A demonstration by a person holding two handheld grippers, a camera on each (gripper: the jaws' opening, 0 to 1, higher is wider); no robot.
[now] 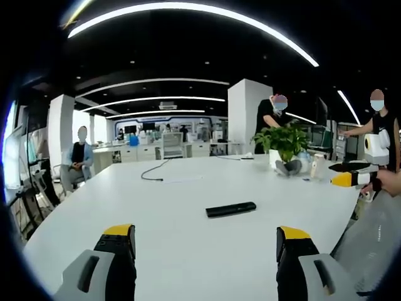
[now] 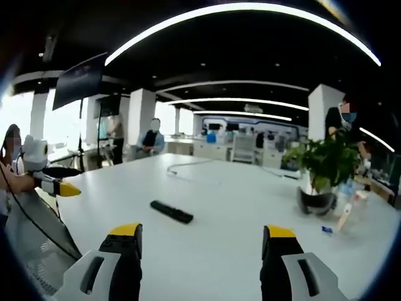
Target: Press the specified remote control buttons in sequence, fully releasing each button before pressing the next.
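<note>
a: one remote (image 1: 230,209) lies flat mid-desk (image 1: 188,251), untouched, well ahead of both grippers

b: fingers?

a: left gripper (image 1: 205,251) and right gripper (image 2: 202,254) both spread wide, holding nothing

b: so no press begun; next, i'd judge, one gripper must reach the buttons, plant (image 2: 322,164) aside
</note>
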